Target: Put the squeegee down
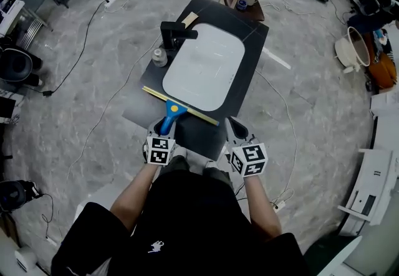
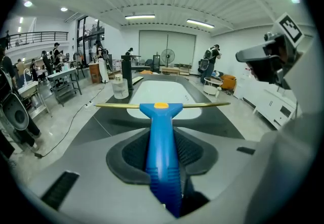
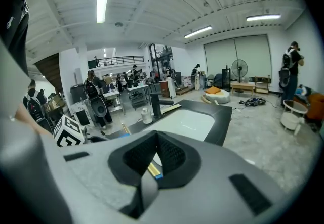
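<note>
The squeegee [image 1: 177, 108] has a blue handle and a long brass blade. Its blade runs across the black countertop [image 1: 250, 75] just in front of the white sink basin [image 1: 206, 66]; whether it rests on the surface I cannot tell. My left gripper [image 1: 167, 126] is shut on the blue handle, and in the left gripper view the squeegee [image 2: 161, 132] points straight ahead from between the pads. My right gripper [image 1: 235, 125] hovers at the counter's near right edge, shut and holding nothing. In the right gripper view one end of the squeegee blade [image 3: 152, 170] shows past the gripper [image 3: 158, 160].
A black faucet [image 1: 174, 35] and a small white bottle [image 1: 159, 57] stand at the basin's left side. A wooden piece [image 1: 189, 19] lies at the counter's far edge. Beyond is a brown stool [image 1: 246, 5] with items, and cables cross the grey floor [image 1: 93, 94].
</note>
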